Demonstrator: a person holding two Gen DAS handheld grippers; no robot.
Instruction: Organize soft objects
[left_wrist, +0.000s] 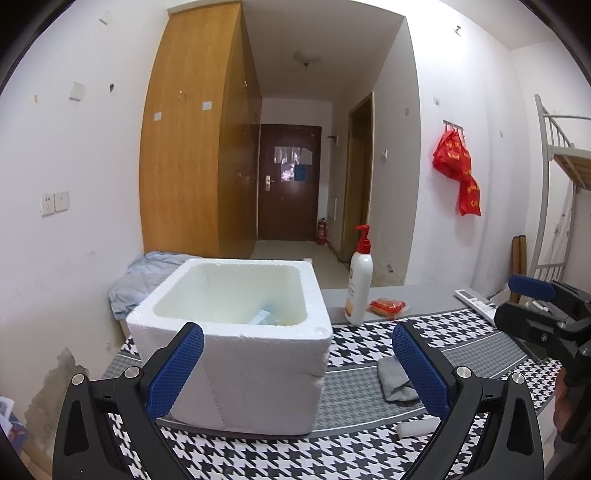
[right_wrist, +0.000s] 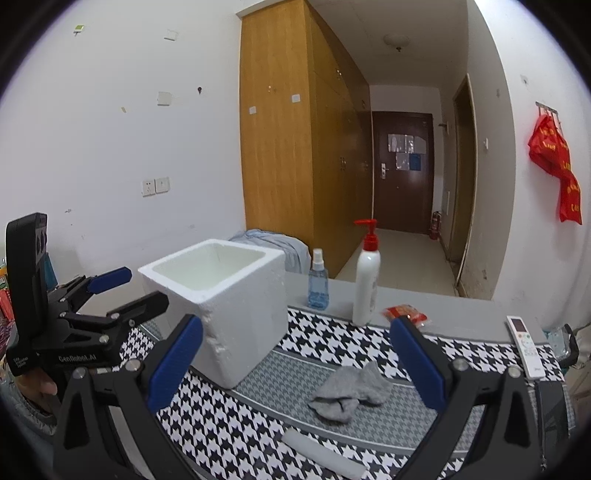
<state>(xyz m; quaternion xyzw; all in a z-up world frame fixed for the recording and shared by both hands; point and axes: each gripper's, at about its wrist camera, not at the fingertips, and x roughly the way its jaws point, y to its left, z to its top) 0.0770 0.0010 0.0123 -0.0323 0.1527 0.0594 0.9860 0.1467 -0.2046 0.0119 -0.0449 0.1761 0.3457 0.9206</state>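
A white foam box (left_wrist: 236, 343) stands open on the houndstooth cloth; it also shows in the right wrist view (right_wrist: 229, 306). A pale blue item (left_wrist: 263, 316) lies inside it. A grey sock (right_wrist: 351, 391) lies crumpled on the cloth right of the box, also in the left wrist view (left_wrist: 395, 378). A white foam strip (right_wrist: 321, 452) lies in front of the sock. My left gripper (left_wrist: 297, 369) is open and empty, facing the box. My right gripper (right_wrist: 295, 365) is open and empty, above the cloth near the sock.
A white pump bottle (right_wrist: 366, 284), a blue spray bottle (right_wrist: 318, 282), a red packet (right_wrist: 405, 314) and a white remote (right_wrist: 526, 347) sit along the table's far side. A blue cloth (left_wrist: 140, 280) lies behind the box. A wall is at the left.
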